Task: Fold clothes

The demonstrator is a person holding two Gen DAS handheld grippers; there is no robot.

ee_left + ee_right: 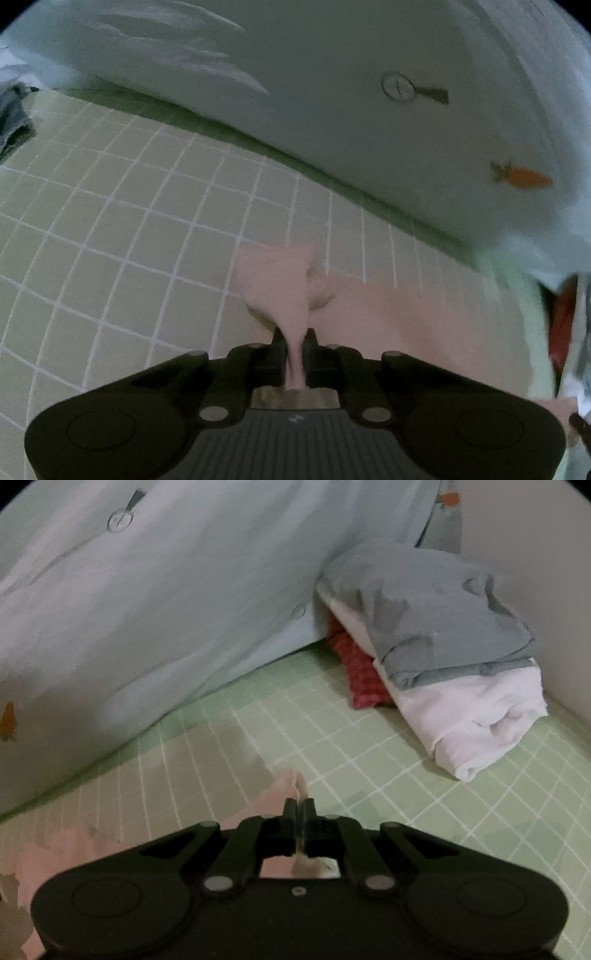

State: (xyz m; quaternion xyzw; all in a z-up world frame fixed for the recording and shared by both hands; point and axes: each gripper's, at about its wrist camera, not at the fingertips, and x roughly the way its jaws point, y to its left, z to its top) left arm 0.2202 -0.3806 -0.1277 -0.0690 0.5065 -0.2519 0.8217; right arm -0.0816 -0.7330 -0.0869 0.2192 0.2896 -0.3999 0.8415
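A pale pink garment (388,317) lies on the green checked bed sheet (110,206). My left gripper (294,339) is shut on a bunched corner of it, and the cloth fans out ahead of the fingers (277,343). In the right wrist view the same pink garment (122,845) spreads to the lower left. My right gripper (300,806) is shut on its edge, with a pink tip poking up just past the fingers (290,812).
A pale blue quilt (332,92) with carrot prints runs along the far side of the sheet. A stack of folded clothes, grey (436,620) over white (476,723) and red check (354,668), sits at the back right against a white wall (546,572). A dark garment (14,122) lies far left.
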